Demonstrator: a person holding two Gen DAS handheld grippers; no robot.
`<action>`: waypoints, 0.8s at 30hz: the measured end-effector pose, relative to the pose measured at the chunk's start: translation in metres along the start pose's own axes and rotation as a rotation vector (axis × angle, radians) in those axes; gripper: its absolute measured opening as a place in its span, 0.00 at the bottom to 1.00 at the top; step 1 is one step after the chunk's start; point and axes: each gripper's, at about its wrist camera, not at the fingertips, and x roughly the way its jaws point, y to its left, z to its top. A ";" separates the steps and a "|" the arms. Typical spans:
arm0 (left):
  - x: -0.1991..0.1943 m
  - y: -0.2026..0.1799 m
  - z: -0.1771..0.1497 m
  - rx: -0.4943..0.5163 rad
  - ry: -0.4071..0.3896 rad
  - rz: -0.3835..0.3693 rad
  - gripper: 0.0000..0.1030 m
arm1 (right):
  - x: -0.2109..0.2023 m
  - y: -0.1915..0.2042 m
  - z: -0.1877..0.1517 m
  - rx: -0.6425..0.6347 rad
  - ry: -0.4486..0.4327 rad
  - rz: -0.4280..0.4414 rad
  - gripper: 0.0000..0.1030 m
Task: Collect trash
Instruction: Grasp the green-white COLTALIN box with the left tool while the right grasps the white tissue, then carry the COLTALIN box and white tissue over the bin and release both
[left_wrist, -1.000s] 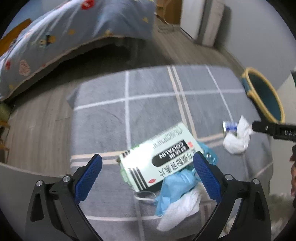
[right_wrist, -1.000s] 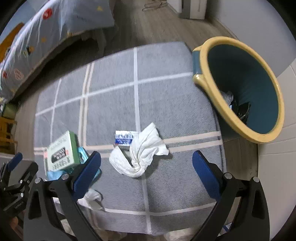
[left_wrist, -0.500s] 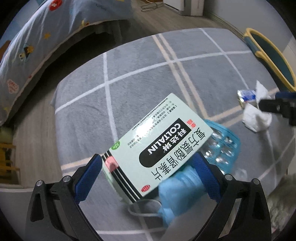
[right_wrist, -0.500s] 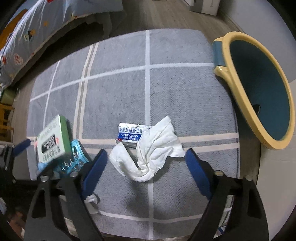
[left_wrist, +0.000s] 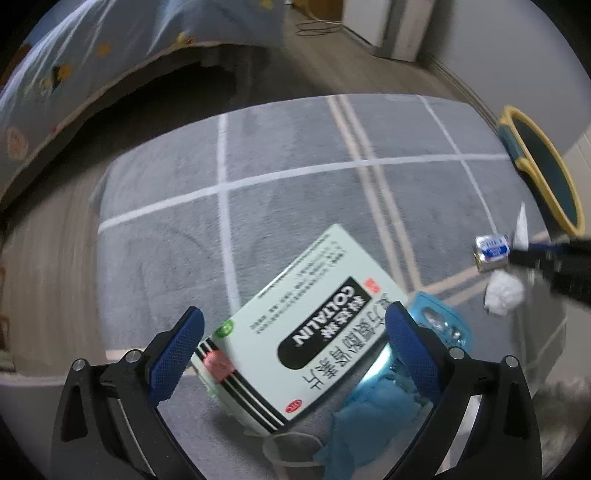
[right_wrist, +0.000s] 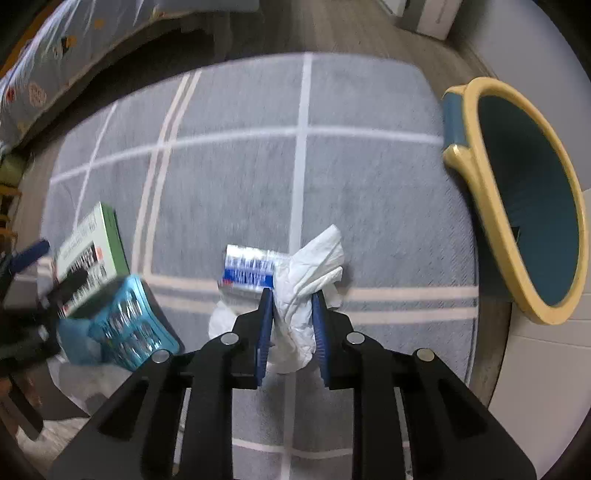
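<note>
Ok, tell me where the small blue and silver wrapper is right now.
In the right wrist view the wrapper lies on the grey rug, just left of the white tissue pinched in the right gripper.

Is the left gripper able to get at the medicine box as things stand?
Probably yes. The left gripper is open, with the medicine box lying between its fingers and nothing on top; only the blue blister pack crowds the right finger.
</note>
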 end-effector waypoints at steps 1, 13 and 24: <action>0.001 -0.003 0.000 0.010 0.003 -0.002 0.94 | -0.002 0.000 0.002 0.005 -0.010 0.004 0.17; 0.028 -0.016 0.003 0.077 0.055 0.084 0.94 | -0.063 -0.008 0.025 0.043 -0.201 0.084 0.15; 0.036 0.016 0.017 -0.087 0.018 0.039 0.84 | -0.079 -0.017 0.034 0.051 -0.225 0.161 0.15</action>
